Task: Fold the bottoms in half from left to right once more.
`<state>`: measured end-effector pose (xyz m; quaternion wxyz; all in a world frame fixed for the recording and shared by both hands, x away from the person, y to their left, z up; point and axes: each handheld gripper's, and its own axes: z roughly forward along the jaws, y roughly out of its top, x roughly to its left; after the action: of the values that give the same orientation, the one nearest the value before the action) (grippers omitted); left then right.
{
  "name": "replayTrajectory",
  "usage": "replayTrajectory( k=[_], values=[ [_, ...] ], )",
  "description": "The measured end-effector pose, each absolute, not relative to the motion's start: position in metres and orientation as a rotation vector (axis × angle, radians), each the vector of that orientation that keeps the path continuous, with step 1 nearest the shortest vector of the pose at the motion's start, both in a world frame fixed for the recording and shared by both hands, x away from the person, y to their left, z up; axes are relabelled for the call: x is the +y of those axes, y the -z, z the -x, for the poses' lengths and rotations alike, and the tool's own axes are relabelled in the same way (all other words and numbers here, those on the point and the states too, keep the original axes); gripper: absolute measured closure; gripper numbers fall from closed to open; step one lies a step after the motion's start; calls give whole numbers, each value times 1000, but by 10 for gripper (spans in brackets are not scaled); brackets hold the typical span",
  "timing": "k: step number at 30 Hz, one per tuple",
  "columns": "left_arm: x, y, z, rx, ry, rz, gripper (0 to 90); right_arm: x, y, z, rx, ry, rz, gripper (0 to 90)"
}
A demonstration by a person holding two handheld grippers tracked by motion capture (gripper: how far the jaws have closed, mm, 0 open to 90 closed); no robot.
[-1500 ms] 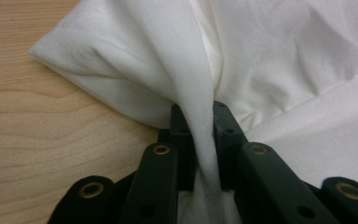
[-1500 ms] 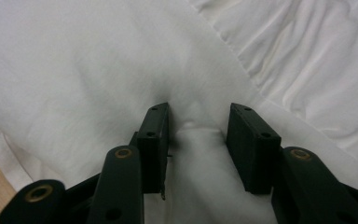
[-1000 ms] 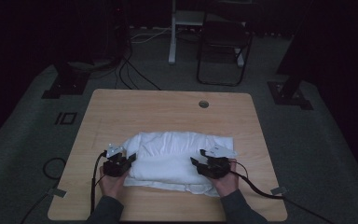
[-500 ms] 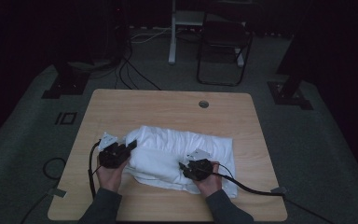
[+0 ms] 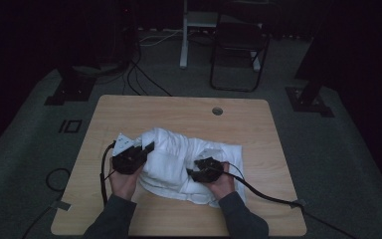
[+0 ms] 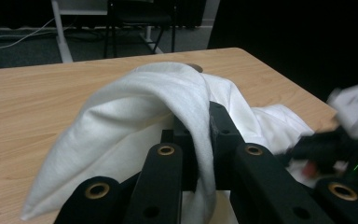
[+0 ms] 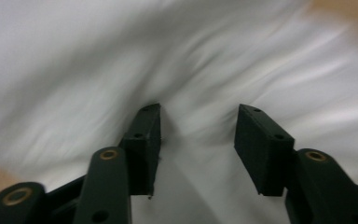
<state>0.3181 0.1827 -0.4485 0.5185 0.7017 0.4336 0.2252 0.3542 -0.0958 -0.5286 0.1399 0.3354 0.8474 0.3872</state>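
Both grippers have shifted since a second ago: the left gripper (image 5: 138, 152) has carried its edge of the white cloth (image 5: 179, 162) up and inward, toward the hole (image 5: 217, 111) in the table (image 5: 179, 107), and the right gripper (image 5: 201, 172) has slid left across the cloth, which now lies bunched rather than spread flat. The cloth sits on the person's side of the hole, near the middle of the table.

In the left gripper view the jaws are clamped on a fold of cloth (image 6: 135, 121), which drapes over them and hangs in a loose, lifted arch. In the right gripper view the jaws stand apart, pressed down onto the cloth (image 7: 177, 56) with nothing pinched between them; that picture is blurred.

Judging by the drape, the cloth is light, soft and limp, so it will sag and follow any pull. An edge or corner, pinched through a fold, looks the surest hold.
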Motion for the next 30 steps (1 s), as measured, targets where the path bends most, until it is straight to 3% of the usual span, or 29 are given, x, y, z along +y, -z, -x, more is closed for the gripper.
replayTrajectory(
  k=[5,14,18,22,28,30],
  values=[
    [183,450,-320,1047,-533,-1682,850,-114,503,-384,2263,-1197,-1120,545],
    [178,451,-322,1037,-527,-1694,850,-84,540,-432,2383,-948,-1157,547],
    [180,451,-322,1038,-533,-1696,850,-89,529,-412,2350,-1006,-1105,480],
    [182,451,-322,1045,-535,-1693,849,-94,513,-367,2335,-1095,-967,453],
    [177,451,-323,1037,-539,-1705,849,-78,543,-325,2416,-945,-800,435],
    [177,452,-324,1038,-539,-1704,849,-81,538,-321,2434,-948,-764,410]
  ],
)
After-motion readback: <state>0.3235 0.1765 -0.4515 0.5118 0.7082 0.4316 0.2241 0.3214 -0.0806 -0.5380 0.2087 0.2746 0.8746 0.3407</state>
